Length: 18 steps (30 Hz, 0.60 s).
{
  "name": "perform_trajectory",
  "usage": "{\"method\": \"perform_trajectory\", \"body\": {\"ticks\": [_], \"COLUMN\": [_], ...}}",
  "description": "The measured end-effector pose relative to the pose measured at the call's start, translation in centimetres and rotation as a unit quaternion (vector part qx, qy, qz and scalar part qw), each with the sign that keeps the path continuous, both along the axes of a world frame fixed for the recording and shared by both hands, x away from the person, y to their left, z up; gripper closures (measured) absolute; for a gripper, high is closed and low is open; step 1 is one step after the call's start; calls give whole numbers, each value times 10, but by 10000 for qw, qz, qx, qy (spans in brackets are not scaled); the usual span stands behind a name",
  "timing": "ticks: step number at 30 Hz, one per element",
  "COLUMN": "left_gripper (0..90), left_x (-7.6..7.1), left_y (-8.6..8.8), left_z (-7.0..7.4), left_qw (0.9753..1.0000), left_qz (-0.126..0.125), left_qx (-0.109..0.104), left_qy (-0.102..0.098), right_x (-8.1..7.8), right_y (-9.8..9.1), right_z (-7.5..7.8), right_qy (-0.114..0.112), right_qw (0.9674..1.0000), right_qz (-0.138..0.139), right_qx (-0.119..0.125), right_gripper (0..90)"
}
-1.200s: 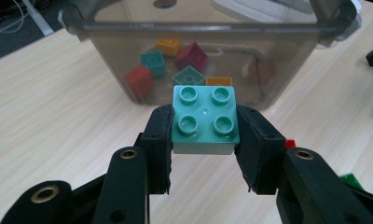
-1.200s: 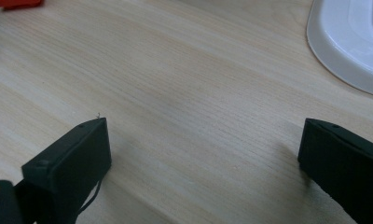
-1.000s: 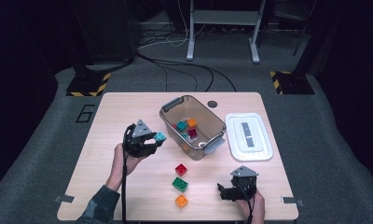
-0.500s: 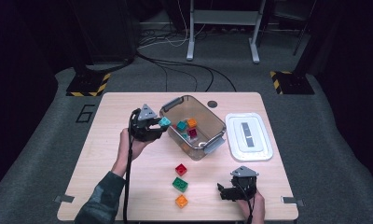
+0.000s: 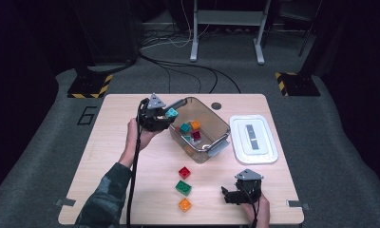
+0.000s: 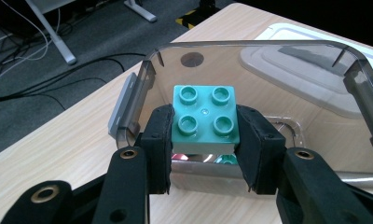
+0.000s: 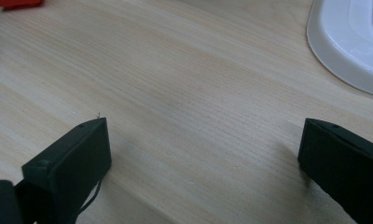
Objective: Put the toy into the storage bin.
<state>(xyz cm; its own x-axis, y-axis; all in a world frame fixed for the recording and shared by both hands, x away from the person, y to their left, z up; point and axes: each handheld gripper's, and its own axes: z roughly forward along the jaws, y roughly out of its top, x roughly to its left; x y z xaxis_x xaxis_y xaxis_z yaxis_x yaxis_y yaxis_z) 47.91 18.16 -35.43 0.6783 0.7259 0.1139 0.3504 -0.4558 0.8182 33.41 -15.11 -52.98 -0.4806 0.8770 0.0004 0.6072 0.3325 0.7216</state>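
At the bin's left rim, your left gripper (image 5: pixel 165 115) holds a teal brick (image 5: pixel 171 113), studs up. Both jaws clamp its side faces, as the left gripper view confirms (image 6: pixel 204 117). The brick sits just over the rim of the clear bin (image 6: pixel 250 46), clear of the floor inside.

The bin (image 5: pixel 212 142) stands at the middle of the bench (image 5: pixel 107 142), toward the far edge. It contains a teal brick (image 5: pixel 185 127), an orange brick (image 5: pixel 195 125) and a dark red brick (image 5: pixel 196 135).

Note three loose bricks on the bench between the bin and the near edge, in a row: red (image 5: pixel 184 172), green (image 5: pixel 183 187), orange (image 5: pixel 184 204). They lie apart from one another.

The white lid (image 5: pixel 253 138) lies flat just beside the bin, toward the right edge.

Your right gripper (image 5: pixel 228 196) rests near the near right corner. Its jaws stand wide apart on bare wood, nothing between them, per the right gripper view (image 7: pixel 201 154). The lid's edge (image 7: pixel 348 42) shows there at upper right.
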Motion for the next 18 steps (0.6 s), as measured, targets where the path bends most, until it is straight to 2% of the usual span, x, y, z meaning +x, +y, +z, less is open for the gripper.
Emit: {"method": "perform_trajectory", "body": {"ticks": [5, 10, 14, 18], "left_gripper": [586, 586, 586, 586], "left_x": [10, 21, 29, 37], "left_y": [-6, -13, -18, -22], "left_z": [-1, -6, -10, -13], "left_qw": [10000, 9998, 9997, 9994], "left_qz": [10, -28, 21, 16], "left_qx": [31, 160, 120, 208], "left_qy": [74, 130, 199, 261], "right_x": [0, 0, 0, 0], "right_y": [0, 0, 0, 0], "right_z": [0, 0, 0, 0], "right_qy": [-2, -2, -1, -5], "right_qw": [10000, 10000, 10000, 10000], "right_qz": [0, -1, 1, -1], "right_qx": [-1, 0, 0, 0], "right_gripper": [16, 16, 16, 16]}}
